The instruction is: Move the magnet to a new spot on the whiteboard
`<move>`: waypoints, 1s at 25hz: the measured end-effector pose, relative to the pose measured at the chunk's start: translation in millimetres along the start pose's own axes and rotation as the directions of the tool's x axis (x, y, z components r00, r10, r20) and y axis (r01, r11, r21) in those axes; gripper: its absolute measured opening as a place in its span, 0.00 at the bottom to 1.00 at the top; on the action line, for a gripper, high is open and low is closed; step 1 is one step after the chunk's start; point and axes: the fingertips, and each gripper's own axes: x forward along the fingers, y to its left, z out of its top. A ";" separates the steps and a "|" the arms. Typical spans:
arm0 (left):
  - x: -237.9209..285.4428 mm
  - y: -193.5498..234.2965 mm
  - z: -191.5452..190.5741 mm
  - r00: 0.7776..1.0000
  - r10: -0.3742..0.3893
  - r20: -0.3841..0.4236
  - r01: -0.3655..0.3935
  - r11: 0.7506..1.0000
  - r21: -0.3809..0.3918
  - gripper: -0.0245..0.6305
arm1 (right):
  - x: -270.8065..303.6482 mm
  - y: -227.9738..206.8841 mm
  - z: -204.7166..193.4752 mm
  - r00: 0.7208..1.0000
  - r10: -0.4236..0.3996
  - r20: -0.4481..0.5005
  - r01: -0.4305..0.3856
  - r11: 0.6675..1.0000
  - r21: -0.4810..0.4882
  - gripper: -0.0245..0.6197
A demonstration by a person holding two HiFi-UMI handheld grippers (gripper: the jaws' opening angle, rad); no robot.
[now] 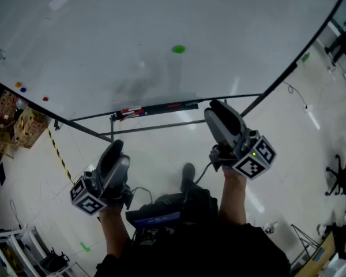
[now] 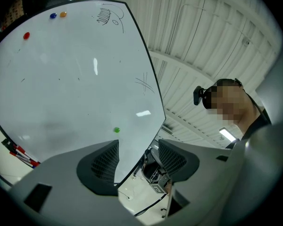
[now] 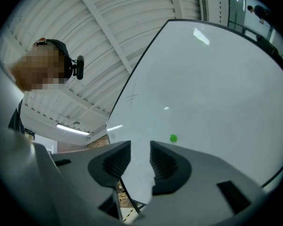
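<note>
A small green magnet (image 1: pixel 178 49) sticks to the whiteboard (image 1: pixel 132 33), a little right of its middle. The left gripper view shows the magnet (image 2: pixel 116 130) above the left jaw, and the right gripper view shows the magnet (image 3: pixel 173 138) just above the right jaw. My right gripper (image 1: pixel 217 113) is raised toward the board's lower edge, below and right of the magnet, its jaws (image 3: pixel 140 160) open with nothing between them. My left gripper (image 1: pixel 113 154) hangs lower and further from the board, jaws (image 2: pixel 138 160) open and empty.
A pen tray (image 1: pixel 155 108) with red markers runs along the board's bottom edge. Orange, blue and red magnets (image 1: pixel 23 88) sit at the board's left end. Cardboard boxes (image 1: pixel 20 123) stand at the left, office chairs (image 1: pixel 340 178) at the right. A person with a headset (image 2: pixel 226 100) is behind me.
</note>
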 end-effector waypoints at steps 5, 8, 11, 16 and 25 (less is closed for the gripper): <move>-57.7 -16.8 -9.8 0.999 -0.044 -0.010 0.043 0.998 -0.039 0.42 | -28.9 64.0 -30.5 0.999 -0.035 -0.013 0.035 0.999 -0.005 0.27; -92.8 -29.8 -17.2 0.998 -0.066 -0.017 0.065 0.996 -0.063 0.42 | -50.8 106.0 -48.4 0.998 -0.061 -0.022 0.061 0.998 -0.012 0.27; -119.9 -40.5 -28.3 0.996 -0.088 -0.025 0.085 0.992 -0.096 0.42 | -75.5 137.1 -60.6 0.994 -0.105 -0.027 0.104 0.994 -0.017 0.27; -149.2 -62.5 -38.2 0.991 -0.126 -0.046 0.120 0.985 -0.125 0.42 | -101.8 182.9 -62.9 0.992 -0.128 -0.003 0.128 0.992 -0.010 0.27; -176.0 -99.8 -37.5 0.991 -0.135 -0.016 0.134 0.987 -0.084 0.42 | -118.6 235.2 -50.6 0.998 -0.054 0.012 0.055 0.997 -0.059 0.27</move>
